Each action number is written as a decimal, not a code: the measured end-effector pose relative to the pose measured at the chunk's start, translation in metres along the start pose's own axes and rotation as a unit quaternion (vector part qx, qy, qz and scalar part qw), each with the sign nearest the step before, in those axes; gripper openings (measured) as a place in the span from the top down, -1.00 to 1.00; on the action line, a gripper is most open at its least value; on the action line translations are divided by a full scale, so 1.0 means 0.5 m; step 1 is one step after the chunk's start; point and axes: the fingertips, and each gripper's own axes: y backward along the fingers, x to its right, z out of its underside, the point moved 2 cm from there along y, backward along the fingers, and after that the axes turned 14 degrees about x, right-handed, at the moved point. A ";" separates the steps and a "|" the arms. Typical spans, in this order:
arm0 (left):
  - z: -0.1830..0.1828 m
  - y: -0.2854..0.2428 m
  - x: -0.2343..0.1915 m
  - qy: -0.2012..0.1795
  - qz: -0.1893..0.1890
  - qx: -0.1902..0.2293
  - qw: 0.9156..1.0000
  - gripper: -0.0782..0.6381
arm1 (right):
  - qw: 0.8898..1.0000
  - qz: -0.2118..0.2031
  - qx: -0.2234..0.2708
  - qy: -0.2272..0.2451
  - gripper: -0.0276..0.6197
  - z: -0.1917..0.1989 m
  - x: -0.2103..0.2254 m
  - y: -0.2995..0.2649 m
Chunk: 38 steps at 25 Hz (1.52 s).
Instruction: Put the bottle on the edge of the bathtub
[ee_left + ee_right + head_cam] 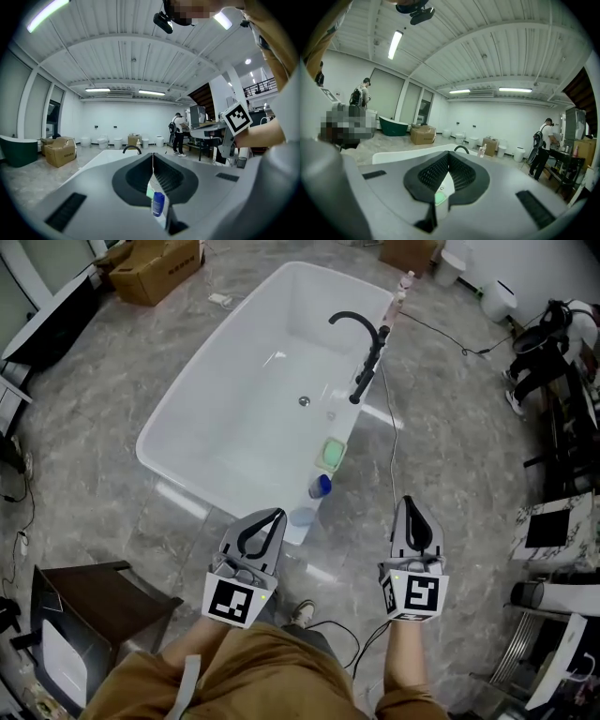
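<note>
1. On the near rim of the bathtub (244, 427) the bottle (321, 487) is standing upright with its blue cap on top. It has a green soap dish (331, 455) just beside it on the far side and a clear cup-looking thing (302, 517) on the near side. So it looks like it's already where it belongs
2. The left gripper (277, 513) is pinched fully together with nothing in it. In the left gripper view you can see the bottle through the slot under the tips, but it's way down on the tub, not between the pads
3. The right gripper (408, 502) is the same: jaws closed tip to tip, empty, held up well clear of the tub
4. Handling guess: small plastic bottle, so probably light, with a smooth wall that gives a bit if squeezed. It's narrow and that rim looks glossy, so I'd expect it to tip or skid with a nudge
5. If it needs moving, I'd take it across the middle of the body, below the cap, with a gentle squeeze, and stay off the dish and the cup next to it
</note>
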 end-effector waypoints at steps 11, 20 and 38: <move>-0.075 0.011 0.016 0.005 0.014 0.025 1.000 0.75 | 0.999 -0.008 0.044 0.009 0.90 -0.148 -0.011 0.063; -0.145 0.035 0.015 -0.004 0.017 0.042 0.999 0.75 | 0.997 -0.008 0.080 0.021 0.90 -0.246 0.002 0.134; -0.237 0.069 0.016 -0.040 -0.015 0.068 0.997 0.75 | 0.993 0.007 0.121 -0.011 0.90 -0.308 0.035 0.207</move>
